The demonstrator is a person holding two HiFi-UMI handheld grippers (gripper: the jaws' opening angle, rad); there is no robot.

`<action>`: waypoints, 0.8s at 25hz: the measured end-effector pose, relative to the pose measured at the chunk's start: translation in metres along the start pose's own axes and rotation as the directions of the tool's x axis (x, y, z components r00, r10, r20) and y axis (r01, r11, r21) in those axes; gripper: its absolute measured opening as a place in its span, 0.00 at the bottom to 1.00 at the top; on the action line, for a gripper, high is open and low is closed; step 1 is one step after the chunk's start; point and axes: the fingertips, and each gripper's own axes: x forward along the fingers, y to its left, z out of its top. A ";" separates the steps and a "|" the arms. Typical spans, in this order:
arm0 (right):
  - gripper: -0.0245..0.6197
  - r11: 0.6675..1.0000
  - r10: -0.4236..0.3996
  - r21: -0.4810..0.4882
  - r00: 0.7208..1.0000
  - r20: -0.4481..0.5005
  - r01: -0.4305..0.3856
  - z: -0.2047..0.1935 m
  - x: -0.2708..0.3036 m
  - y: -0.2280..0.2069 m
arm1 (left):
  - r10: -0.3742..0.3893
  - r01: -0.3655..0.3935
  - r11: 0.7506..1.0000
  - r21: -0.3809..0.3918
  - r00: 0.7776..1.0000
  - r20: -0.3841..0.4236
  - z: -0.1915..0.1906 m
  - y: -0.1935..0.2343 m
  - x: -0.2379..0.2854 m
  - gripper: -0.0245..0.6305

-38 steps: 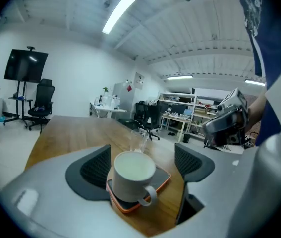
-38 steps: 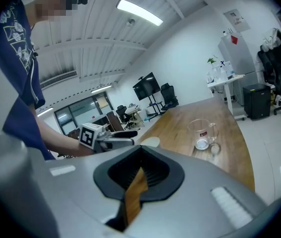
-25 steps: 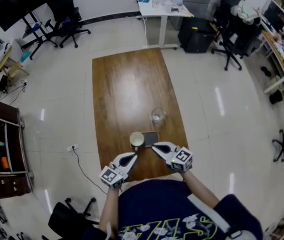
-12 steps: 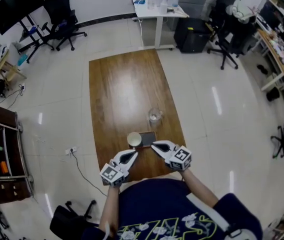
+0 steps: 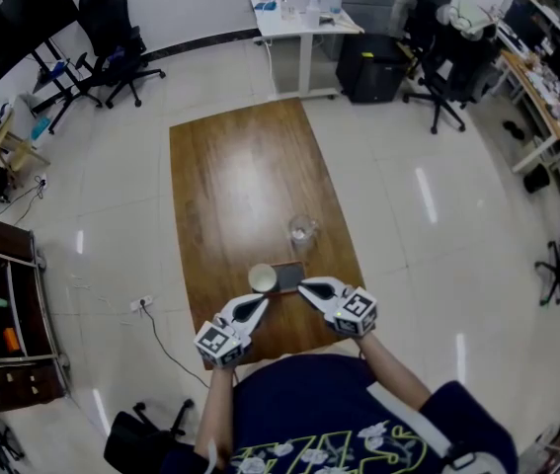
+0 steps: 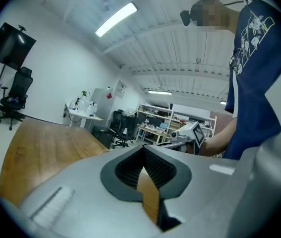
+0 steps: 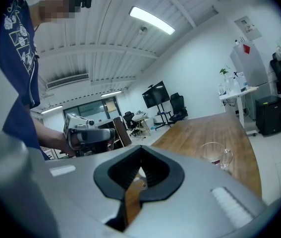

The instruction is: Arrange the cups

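Centre frame: glass cup [image 5: 303, 231], stiff, slick, fragile, probably light; grip at handle or rim. Below, left gripper [image 5: 260, 303], right gripper [image 5: 306, 287]: jaws closed, empty.

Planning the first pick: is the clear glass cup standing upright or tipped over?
Upright. The right gripper view shows the glass cup standing on the wooden table, rim up.

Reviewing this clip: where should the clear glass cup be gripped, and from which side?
Probably pinch the rim of the glass cup from the near side with the right tool: it stands upright, mouth open, handle off to one side.
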 end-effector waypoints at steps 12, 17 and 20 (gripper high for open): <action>0.04 0.996 -0.074 -0.055 0.991 -0.112 0.068 -0.008 0.016 -0.039 | -0.010 0.010 1.000 -0.018 1.000 0.016 0.004 -0.001 0.004 0.04; 0.04 0.987 -0.136 -0.112 0.974 -0.181 0.116 -0.009 0.036 -0.072 | 0.000 0.000 1.000 -0.023 1.000 0.009 0.002 0.000 0.004 0.04; 0.04 0.980 -0.169 -0.144 0.962 -0.216 0.140 -0.008 0.047 -0.089 | 0.004 -0.004 1.000 -0.024 1.000 0.003 -0.003 0.000 0.003 0.04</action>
